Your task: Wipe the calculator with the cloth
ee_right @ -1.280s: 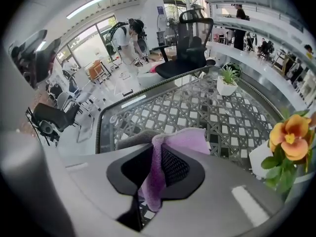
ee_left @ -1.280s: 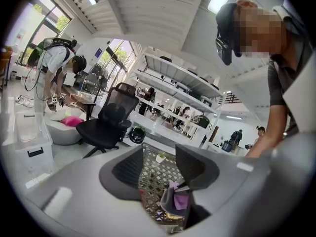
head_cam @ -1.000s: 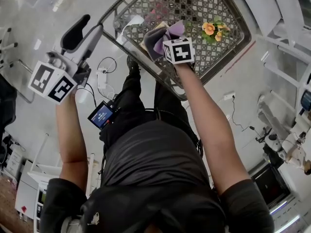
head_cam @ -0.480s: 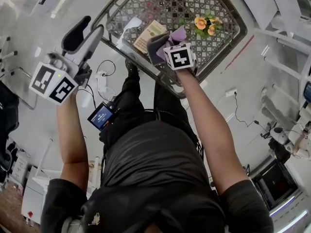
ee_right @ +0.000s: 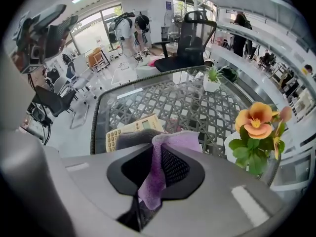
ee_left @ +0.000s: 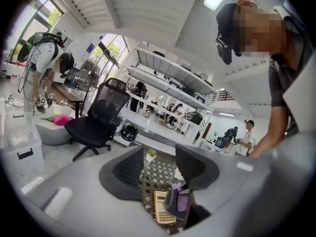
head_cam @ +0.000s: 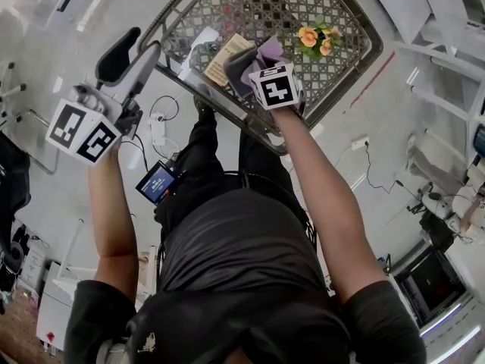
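A beige calculator lies on the glass-topped lattice table, near its front-left edge. My right gripper points steeply down just right of it and is shut on a purple and grey cloth. The cloth hangs close over the calculator's right end. My left gripper is held off the table to the left, open, with nothing between its pads. Through its jaws I see the calculator and the cloth below.
A pot of orange flowers stands right of the cloth, close to my right gripper. A small green plant sits at the table's far side. A black office chair and people stand beyond. The metal table rim runs in front of the person's legs.
The right gripper has lifted a little with the cloth, and more of the calculator shows at the cloth's left. The left gripper has hardly shifted.
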### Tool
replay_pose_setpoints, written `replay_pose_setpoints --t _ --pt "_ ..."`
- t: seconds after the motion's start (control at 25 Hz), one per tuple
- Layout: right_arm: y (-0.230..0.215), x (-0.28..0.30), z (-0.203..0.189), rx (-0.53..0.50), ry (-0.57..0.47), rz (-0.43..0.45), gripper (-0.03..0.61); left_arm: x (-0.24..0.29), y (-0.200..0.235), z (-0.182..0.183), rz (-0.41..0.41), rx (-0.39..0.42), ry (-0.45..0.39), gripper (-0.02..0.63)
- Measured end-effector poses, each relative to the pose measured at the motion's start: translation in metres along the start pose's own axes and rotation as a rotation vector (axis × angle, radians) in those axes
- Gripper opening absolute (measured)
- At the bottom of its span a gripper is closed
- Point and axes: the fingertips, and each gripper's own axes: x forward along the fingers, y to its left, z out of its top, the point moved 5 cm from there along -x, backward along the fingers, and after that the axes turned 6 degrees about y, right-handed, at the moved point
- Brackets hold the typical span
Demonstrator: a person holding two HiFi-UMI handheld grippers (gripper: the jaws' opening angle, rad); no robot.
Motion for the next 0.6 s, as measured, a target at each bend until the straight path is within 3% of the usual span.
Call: replay_pose_setpoints --t 0.6 --pt "0.017 0.032 0.026 -0.067 0.069 0.056 0.046 -0.006 0.029 -0.001 0.037 -0.039 -0.002 0.232"
